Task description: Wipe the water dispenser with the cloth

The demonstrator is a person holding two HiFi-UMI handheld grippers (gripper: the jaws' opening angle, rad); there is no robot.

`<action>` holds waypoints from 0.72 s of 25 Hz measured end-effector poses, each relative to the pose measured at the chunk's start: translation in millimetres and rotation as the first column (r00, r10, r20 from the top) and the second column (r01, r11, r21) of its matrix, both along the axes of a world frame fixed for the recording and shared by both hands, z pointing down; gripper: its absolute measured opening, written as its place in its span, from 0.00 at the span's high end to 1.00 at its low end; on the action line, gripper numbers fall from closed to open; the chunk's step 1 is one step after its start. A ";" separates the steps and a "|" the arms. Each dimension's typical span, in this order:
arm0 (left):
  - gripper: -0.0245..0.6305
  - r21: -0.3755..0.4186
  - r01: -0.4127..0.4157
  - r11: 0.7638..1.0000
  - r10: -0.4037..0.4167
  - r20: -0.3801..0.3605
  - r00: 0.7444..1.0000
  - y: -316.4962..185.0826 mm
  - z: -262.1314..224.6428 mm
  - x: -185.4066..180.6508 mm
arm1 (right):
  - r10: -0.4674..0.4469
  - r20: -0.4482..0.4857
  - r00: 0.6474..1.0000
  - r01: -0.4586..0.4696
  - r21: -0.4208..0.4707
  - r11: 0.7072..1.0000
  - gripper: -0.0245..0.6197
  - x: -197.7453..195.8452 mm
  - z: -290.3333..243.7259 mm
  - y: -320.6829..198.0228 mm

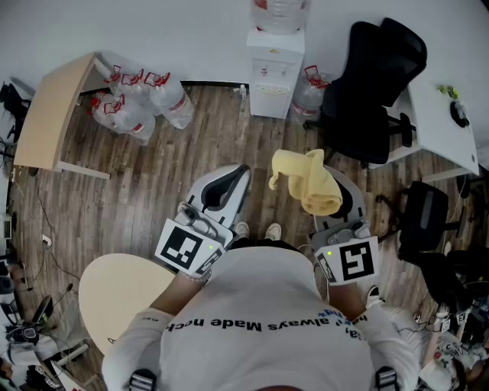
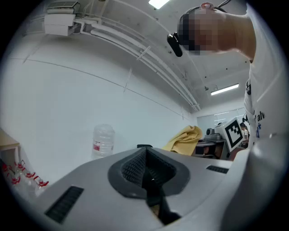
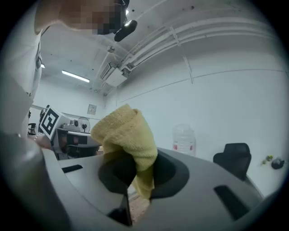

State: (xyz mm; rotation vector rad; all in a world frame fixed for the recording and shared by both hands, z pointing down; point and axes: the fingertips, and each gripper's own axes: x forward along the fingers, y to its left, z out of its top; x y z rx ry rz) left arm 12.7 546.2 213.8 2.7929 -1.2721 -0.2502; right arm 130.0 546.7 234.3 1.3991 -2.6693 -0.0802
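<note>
At far left a tilted wooden tabletop point(image 1: 50, 114) stands by a cluster of clear empty jugs point(image 1: 137, 99) with red handles. I count at least three, though they overlap too much for a sure count. A round pale table point(image 1: 114, 294) is at lower left.

There are two grippers, both held out in front of the person's chest and pointing forward toward the far wall, side by side at about the same height, marker cubes nearest the body. The left gripper point(image 1: 229, 183) has its ribbed pads point(image 2: 133, 167) pressed together with nothing between them.

Ahead, against the wall and well apart from both tools, is the single white water dispenser point(image 1: 275, 72), with one bottle point(image 1: 279, 14) on top and one further jug point(image 1: 309, 95) on the floor just beside it to the right.

The right gripper point(image 3: 137, 169) is clamped on the one yellow cloth point(image 1: 309, 179) — a fold is pinched between its jaws, and the rest bunches up above and drapes over the front of the tool.

To the right are two black office chairs — one point(image 1: 374, 92) near the dispenser, one point(image 1: 424, 221) closer in — and a white desk point(image 1: 443, 126).
</note>
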 end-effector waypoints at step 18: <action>0.93 0.003 -0.003 1.000 0.003 -0.002 1.000 -35.0 6.6 -76.5 | 0.033 0.007 0.999 -0.033 0.001 0.999 0.86 -68.0 5.8 -33.1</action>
